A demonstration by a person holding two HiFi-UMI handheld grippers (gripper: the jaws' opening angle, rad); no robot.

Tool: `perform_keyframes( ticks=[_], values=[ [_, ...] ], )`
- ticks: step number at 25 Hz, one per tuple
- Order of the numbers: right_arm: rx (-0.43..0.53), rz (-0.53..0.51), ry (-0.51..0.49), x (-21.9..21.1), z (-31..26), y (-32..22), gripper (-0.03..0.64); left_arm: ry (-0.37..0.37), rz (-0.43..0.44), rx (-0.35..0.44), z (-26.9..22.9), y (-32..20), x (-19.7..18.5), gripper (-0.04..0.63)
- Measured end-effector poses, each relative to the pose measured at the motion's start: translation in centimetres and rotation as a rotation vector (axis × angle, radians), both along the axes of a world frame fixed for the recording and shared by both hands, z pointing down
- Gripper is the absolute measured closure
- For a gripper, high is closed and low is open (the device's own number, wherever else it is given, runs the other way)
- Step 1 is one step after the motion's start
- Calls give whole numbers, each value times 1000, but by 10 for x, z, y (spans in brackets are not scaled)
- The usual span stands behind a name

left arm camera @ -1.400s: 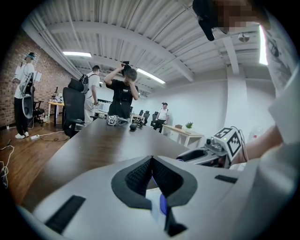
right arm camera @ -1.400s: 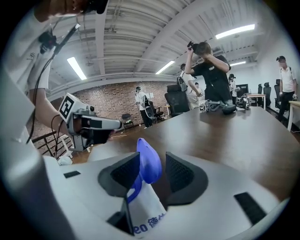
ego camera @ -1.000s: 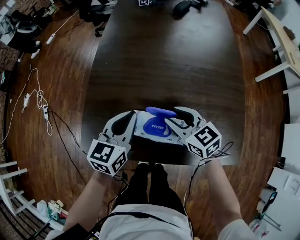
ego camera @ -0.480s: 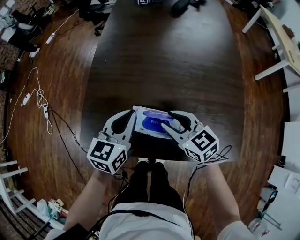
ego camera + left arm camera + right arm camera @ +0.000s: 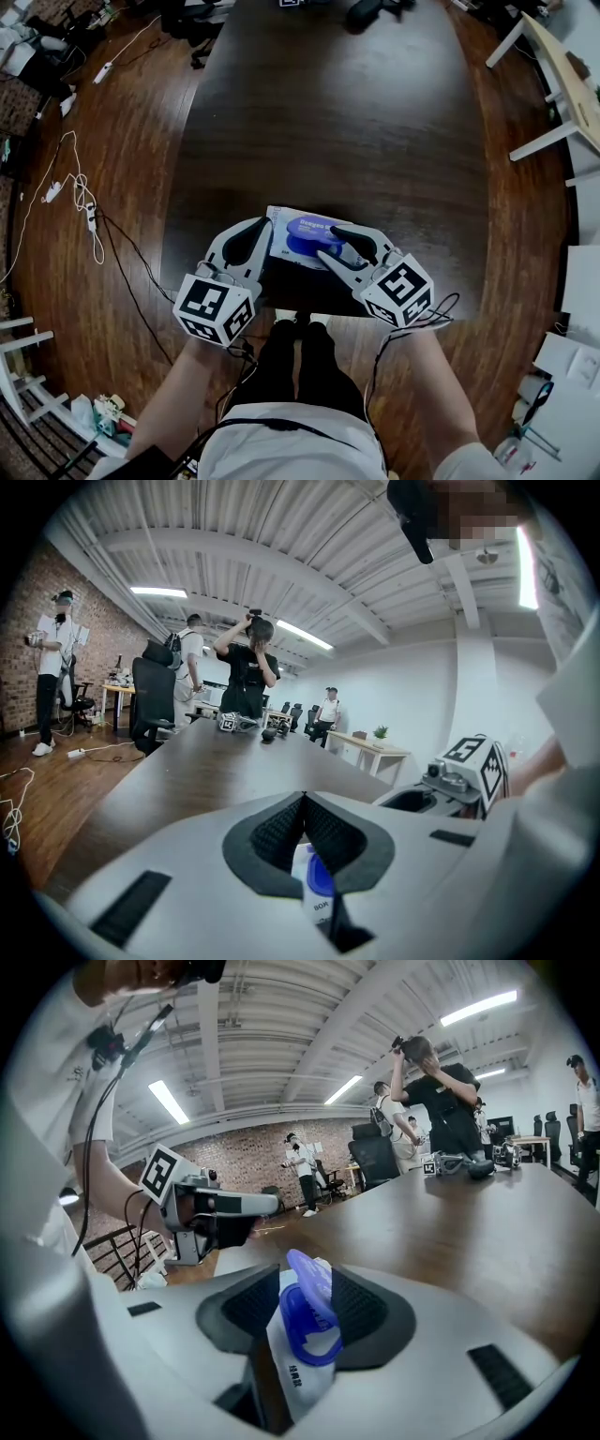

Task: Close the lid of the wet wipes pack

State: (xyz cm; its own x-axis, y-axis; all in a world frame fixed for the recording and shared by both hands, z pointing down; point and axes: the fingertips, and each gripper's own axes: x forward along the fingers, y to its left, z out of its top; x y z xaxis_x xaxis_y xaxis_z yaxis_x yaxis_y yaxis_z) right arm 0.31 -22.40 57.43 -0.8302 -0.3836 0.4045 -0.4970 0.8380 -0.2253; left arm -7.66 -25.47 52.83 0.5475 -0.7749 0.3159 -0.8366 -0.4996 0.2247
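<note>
The pack is a soft white packet with small dark print. It lies flat on the table, close to the near edge. A blue oval ring sits on its top face. The translucent blue lid, hinged at 1 end, tilts up over the ring, not shut.

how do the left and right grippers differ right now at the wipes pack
Jaws: the left gripper has its jaws together at the tips, while the right gripper has its jaws apart.
Place: the left gripper sits at the left edge of the wet wipes pack. The right gripper straddles the blue lid, which stands partly raised between its jaws.
Shared: both are white, carry a marker cube and point away from the person.
</note>
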Motion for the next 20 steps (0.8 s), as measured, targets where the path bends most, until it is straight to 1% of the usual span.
perform_keyframes(
  ticks=[14, 20],
  values=[
    [-30, -41, 59, -8, 14, 15, 460, 4, 2, 2, -1, 6, -2, 594],
    [-46, -56, 73, -18, 18, 18, 460, 8, 0, 0, -2, 6, -6, 594]
  ],
)
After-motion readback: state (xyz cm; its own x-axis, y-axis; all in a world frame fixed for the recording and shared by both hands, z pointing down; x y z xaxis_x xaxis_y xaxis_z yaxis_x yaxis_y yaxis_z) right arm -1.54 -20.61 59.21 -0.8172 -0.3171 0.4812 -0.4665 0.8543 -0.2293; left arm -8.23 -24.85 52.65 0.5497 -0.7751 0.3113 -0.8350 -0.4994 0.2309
